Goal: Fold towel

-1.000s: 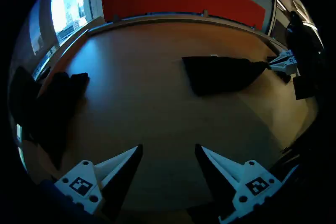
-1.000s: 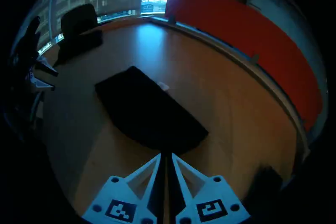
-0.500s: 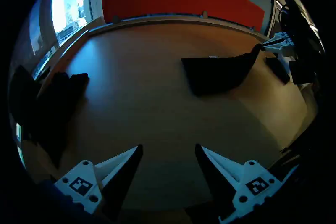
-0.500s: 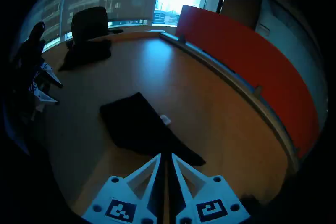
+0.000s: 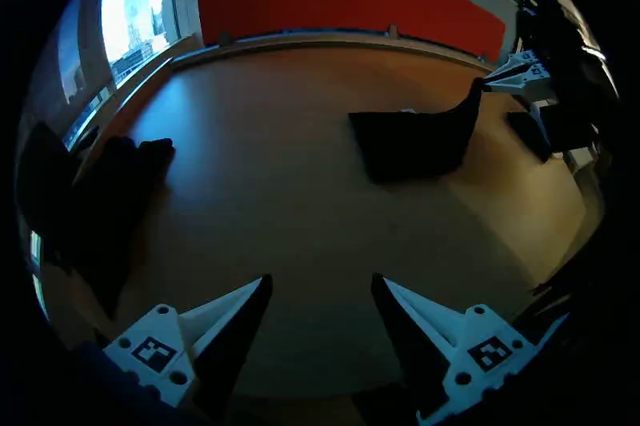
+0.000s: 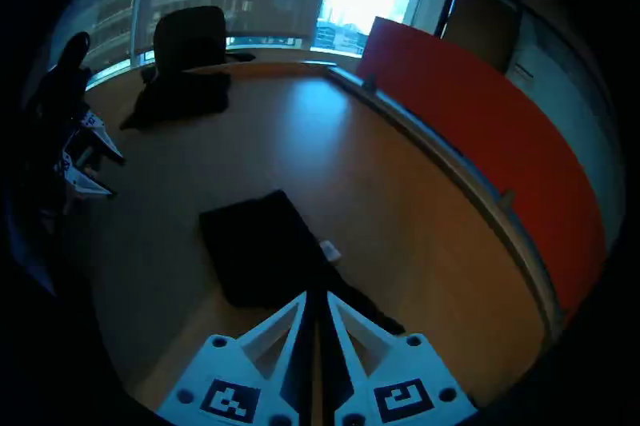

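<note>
Bare tabletop [image 5: 264,186] lies between towel [image 5: 412,142] and dark heap [image 5: 120,178] at left.

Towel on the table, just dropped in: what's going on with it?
A dark towel is being folded on a wooden table with two hand-held tongs. The right tongs are shut on one corner of it and hold that corner raised, while the rest lies on the table. The left tongs hang open over bare table, apart from the towel.

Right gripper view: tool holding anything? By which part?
The right tool is shut on the dark towel, pinching one corner, which is raised off the table. The left tool is open and holds nothing.
</note>
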A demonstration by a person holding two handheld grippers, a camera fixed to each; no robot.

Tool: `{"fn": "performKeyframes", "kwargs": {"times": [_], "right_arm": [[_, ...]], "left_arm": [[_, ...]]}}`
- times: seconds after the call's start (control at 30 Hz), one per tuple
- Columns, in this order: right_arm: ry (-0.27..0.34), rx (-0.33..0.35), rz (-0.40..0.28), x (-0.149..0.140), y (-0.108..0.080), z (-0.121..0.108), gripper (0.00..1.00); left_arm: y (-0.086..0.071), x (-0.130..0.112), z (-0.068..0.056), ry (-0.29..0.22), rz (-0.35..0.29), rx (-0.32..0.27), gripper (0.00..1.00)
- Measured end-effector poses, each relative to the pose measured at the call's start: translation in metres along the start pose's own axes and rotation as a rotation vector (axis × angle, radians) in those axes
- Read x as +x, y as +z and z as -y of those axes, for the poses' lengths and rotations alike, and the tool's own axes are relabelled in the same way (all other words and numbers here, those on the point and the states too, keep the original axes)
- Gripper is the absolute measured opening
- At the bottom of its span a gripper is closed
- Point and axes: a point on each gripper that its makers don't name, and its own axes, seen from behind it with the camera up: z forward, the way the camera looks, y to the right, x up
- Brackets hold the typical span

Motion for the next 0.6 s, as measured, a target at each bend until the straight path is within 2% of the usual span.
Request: {"fn": "performKeyframes", "kwargs": {"times": [0.3, 0.6], "right_arm": [[-0.076, 0.093, -0.014, 0.034, 0.035, 0.028, 0.03], [-0.121, 0.205, 0.003, 0.051, 0.077, 0.077, 0.03]], "left_arm": [[-0.006, -0.005, 0.003, -0.029, -0.008, 0.013, 0.92], [-0.017, -0.014, 0.013, -0.069, -0.014, 0.043, 0.92]]}}
